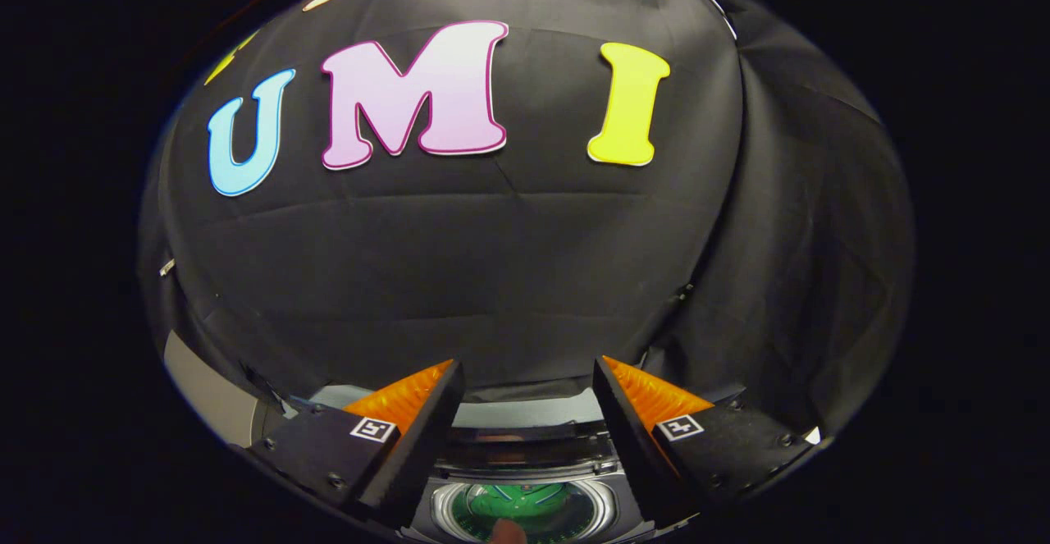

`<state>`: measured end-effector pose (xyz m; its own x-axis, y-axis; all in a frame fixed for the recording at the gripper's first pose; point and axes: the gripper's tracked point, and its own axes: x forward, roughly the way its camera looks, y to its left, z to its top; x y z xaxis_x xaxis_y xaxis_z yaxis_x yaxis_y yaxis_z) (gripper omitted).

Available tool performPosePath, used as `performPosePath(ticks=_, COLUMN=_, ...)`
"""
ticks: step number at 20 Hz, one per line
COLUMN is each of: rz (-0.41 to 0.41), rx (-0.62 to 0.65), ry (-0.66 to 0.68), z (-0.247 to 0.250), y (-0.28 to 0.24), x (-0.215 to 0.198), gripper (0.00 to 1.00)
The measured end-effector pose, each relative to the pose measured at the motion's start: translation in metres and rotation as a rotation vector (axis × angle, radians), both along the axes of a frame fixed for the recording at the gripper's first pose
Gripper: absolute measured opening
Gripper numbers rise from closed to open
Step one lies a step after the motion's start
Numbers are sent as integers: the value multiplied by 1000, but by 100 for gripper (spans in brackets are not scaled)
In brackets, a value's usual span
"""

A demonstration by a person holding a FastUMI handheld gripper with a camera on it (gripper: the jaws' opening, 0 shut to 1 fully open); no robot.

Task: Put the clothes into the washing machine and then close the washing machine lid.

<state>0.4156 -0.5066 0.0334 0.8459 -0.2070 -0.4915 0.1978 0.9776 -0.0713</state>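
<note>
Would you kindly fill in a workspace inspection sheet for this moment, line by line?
Surface: light top panel of the washing machine below the gripper, partly hidden.
Job's things: round drum opening with a silver rim lies between the fingers, lid off it; green and dark cloth shows inside. A small pinkish thing at the opening's near rim, too small to identify.
Clutter: nothing seen.
Gripper: gripper open, fingers spread apart, nothing between them, raised above the machine and facing the wall.
Cables: nothing seen.
Surroundings: black cloth booth wall ahead, a creased black curtain fold beside it; a grey panel at the machine's far side.
</note>
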Motion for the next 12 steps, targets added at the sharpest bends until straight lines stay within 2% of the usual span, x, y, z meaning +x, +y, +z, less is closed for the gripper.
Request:
performPosePath(ticks=3, rz=3, rx=-18, ry=74, z=-25, y=1, x=5, gripper=99)
performPosePath(ticks=6, rz=-15, rx=35, ry=18, z=-22, y=2, x=2, gripper=98)
performPosePath(ticks=12, rz=-3, rx=3, ry=-21, z=-18, y=2, x=-32, gripper=99)
